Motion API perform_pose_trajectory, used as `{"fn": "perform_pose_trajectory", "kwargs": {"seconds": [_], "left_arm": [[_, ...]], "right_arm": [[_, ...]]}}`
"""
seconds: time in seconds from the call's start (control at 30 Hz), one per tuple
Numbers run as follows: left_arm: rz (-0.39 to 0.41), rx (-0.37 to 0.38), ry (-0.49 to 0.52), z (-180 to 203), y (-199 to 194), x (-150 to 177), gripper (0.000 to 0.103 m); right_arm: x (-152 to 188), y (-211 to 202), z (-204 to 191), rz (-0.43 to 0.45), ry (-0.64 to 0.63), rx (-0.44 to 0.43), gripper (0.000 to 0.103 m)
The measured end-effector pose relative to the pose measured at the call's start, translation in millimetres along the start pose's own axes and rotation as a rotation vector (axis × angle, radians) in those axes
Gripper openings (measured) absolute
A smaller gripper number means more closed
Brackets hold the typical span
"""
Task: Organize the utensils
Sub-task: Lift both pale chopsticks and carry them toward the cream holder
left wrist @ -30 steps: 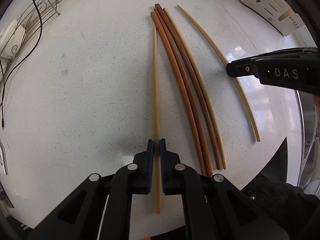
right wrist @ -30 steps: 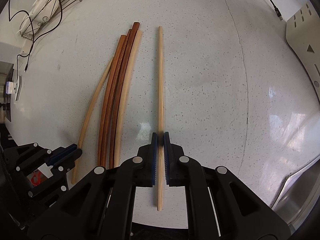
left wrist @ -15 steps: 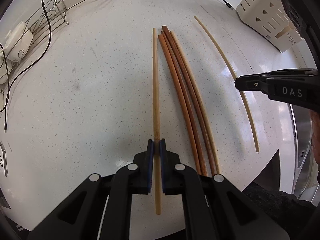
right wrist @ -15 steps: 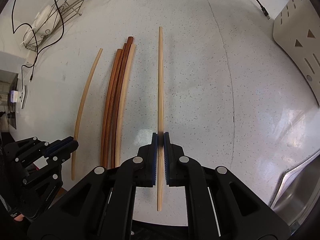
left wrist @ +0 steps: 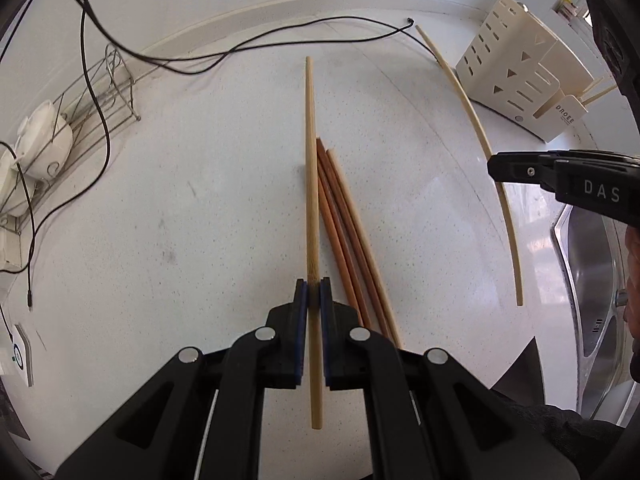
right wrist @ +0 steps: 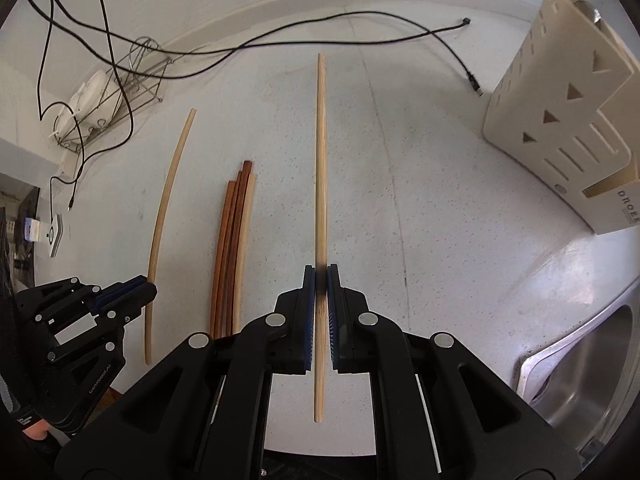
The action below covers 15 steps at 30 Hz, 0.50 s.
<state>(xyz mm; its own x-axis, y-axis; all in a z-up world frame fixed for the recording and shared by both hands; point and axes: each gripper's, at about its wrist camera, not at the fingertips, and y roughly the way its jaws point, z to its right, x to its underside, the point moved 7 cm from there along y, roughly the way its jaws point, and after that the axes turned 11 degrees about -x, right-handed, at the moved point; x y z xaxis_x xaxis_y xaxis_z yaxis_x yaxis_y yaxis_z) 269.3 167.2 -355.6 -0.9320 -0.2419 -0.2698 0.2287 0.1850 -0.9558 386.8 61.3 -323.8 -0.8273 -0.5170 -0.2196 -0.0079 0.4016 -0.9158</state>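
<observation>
Both tools are up off the desk (right wrist: 440, 160), each pinching one pale chopstick. Nearest to us, the left tool (left wrist: 313, 294) has its blue pads pressed onto a light bamboo chopstick (left wrist: 311, 184) partway up from its near end, the stick running straight away toward the far wall. In the right wrist view the same tool (right wrist: 138, 288) shows at the left edge, with its stick (right wrist: 166, 216) arcing away from it.

The right tool (right wrist: 321, 280) clamps a second pale chopstick (right wrist: 320, 160) the same way, short end poking back toward us, long end pointing far. From the left wrist view that tool (left wrist: 494, 166) comes in from the right, and its stick (left wrist: 496, 184) curves from near right to far.

Between the two held sticks, flat on the speckled white desk, lies the bundle of reddish-brown chopsticks (right wrist: 232, 248), side by side and touching, with one paler stick along its right side.

Farther out on the right stands the cream utensil holder (right wrist: 560, 128) with slots and triangle cutouts, and a steel sink (right wrist: 580, 380) sits near right. Far left, a wire rack (right wrist: 120, 92) holds something white, and black cables (right wrist: 320, 40) trail across the far desk.
</observation>
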Motion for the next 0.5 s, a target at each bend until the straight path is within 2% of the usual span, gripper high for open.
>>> {"fn": "perform_pose_trajectory", "kwargs": {"seconds": [0.13,0.4,0.5], "left_arm": [[0.088,0.045,-0.024,12.0,-23.0,-31.9,0.006],[0.271,0.116,0.033,54.1,-73.2,-101.4,0.006],[0.333,0.165,0.026,67.3,-93.9,-127.5,0.006]], "right_arm": [[-16.9,-40.3,9.1,0.131,0.02,0.027,0.006],[-39.6,-122.2,44.3,0.375,0.085,0.08,0.006],[-45.8,-149.5,61.6,0.452,0.107,0.104,0.006]]}}
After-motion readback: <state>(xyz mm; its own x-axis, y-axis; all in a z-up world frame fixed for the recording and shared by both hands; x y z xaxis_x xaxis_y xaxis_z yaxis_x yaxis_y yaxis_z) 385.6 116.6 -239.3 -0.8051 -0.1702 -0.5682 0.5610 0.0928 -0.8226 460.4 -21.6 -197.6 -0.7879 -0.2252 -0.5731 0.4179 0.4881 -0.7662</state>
